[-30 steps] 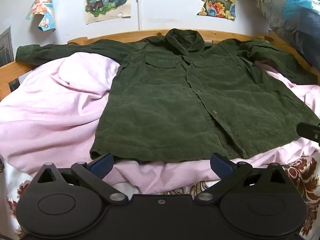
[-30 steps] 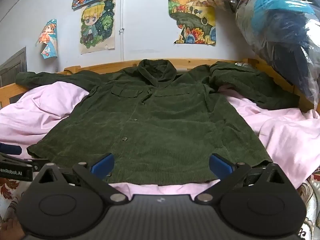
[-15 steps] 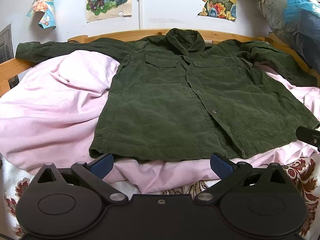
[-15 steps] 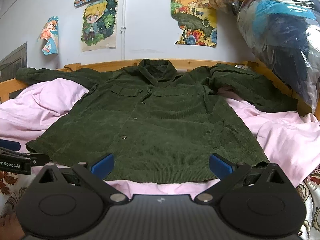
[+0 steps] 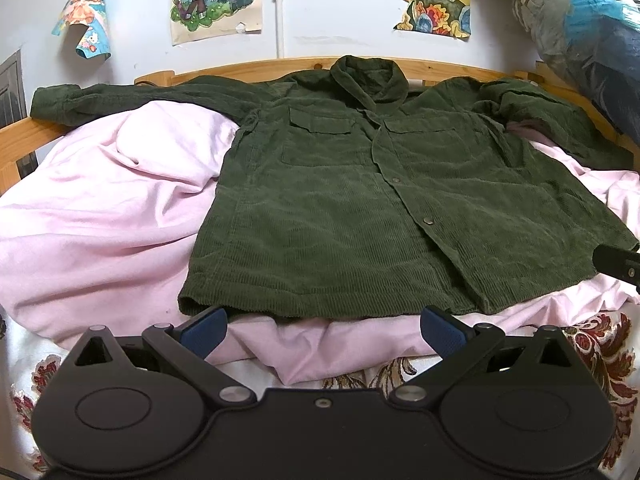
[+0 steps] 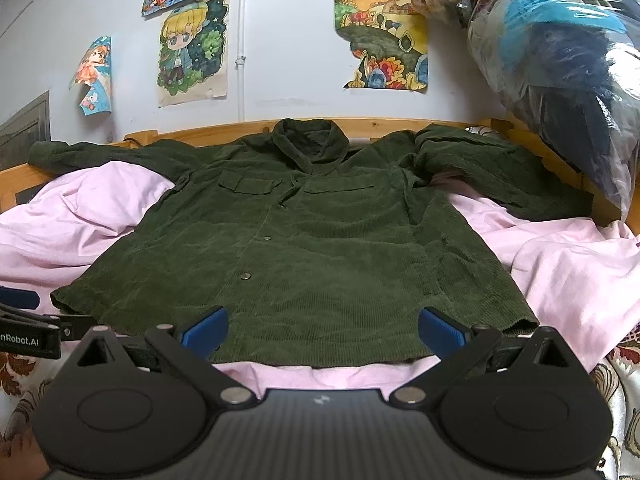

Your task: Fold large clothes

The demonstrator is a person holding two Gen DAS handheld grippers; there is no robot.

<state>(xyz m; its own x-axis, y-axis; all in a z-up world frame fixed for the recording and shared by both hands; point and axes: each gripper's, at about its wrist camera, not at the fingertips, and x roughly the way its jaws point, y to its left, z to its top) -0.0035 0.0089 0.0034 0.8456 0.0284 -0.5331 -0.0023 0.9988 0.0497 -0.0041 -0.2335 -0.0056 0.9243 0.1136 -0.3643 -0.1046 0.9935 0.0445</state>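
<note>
A large dark green corduroy jacket (image 5: 360,216) lies flat and face up on a pink sheet (image 5: 100,220), collar at the far side, both sleeves spread out; it also shows in the right wrist view (image 6: 304,256). My left gripper (image 5: 322,330) is open and empty, just short of the hem near its left corner. My right gripper (image 6: 322,332) is open and empty, its fingers at the hem's right half. The left gripper's finger (image 6: 20,300) shows at the left edge of the right wrist view.
A wooden bed frame (image 5: 280,68) runs behind the jacket along a wall with posters (image 6: 192,52). A plastic-wrapped bundle (image 6: 560,60) hangs at the upper right. A floral bedspread (image 5: 600,344) lies under the pink sheet at the near edge.
Both grippers have drawn slightly back and up from the jacket; the view has shifted a little. The jacket has not moved. Both grippers stay open.
</note>
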